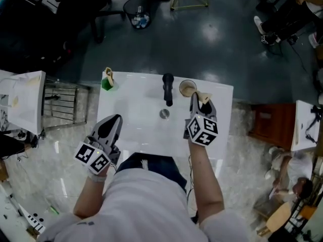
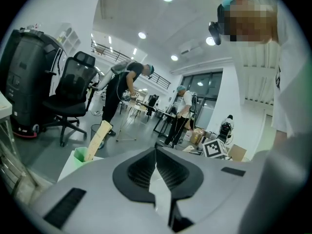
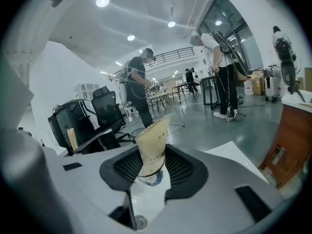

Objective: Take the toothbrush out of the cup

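Your right gripper looks pinched on the wrapped toothbrush, right at the fingertips. It stands near upright with its lower end down by the cup, so the way out is straight up along it. Left gripper is shut on nothing, well off to the cup's near left

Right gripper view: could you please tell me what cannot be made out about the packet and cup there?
All in the right gripper view:
- Print on the beige packet: too small to read.
- Whether the right gripper pads press it: unclear.
- Packet's lower end inside the clear cup: blurred, indistinct.
- Any toothbrush: concealed by the packet.
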Demonstrator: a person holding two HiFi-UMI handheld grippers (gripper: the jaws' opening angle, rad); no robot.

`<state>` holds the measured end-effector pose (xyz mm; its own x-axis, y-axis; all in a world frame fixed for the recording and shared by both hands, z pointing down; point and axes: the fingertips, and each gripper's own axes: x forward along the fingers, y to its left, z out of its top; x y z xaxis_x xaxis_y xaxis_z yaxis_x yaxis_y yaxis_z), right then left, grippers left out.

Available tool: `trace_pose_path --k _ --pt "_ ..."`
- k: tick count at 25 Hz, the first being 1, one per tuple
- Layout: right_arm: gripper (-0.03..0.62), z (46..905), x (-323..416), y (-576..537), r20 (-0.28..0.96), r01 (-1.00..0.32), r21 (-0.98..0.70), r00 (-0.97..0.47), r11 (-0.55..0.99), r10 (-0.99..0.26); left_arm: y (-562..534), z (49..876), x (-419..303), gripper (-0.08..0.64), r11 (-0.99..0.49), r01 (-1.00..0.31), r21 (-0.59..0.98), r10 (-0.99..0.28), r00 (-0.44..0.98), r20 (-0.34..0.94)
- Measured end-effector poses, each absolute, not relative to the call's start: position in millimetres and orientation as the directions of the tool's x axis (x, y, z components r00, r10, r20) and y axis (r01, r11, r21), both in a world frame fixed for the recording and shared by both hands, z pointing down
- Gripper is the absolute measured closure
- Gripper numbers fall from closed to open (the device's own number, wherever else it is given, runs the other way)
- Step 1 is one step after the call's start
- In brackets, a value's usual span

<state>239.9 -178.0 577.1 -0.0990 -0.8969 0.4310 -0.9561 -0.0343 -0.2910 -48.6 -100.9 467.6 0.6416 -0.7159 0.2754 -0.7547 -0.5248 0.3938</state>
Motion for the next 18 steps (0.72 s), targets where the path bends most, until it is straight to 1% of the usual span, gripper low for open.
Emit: trace_pose_path --k 2,6,12,18 --pt "0.459 577.0 240.4 -180.1 0.43 -0.96 -0.278 -0.091 -0.035 -0.898 -101.8 468.9 -48.7 0.541 -0.523 -0.755 0.395 -0.716 0.641 0.277" --pt "0.465 568.1 237.9 -181.1 0.422 -0.968 -0.249 -0.085 -0.025 -0.903 -104.0 465.2 -46.7 0.541 -0.536 -0.749 0.391 -0.712 0.649 0.268" --pt "0.48 535.8 237.3 -174.9 0.41 -0.973 -0.228 -0.079 -0.018 -0.908 -104.9 456.0 -41.6 0.541 -0.563 -0.728 0.393 -0.7 0.672 0.242" --pt "0.525 491.3 243.1 -161.8 0.365 -0.976 -0.215 -0.065 -0.016 -0.929 -104.2 440.8 -32.0 0.541 -0.601 -0.699 0.387 -0.678 0.702 0.215"
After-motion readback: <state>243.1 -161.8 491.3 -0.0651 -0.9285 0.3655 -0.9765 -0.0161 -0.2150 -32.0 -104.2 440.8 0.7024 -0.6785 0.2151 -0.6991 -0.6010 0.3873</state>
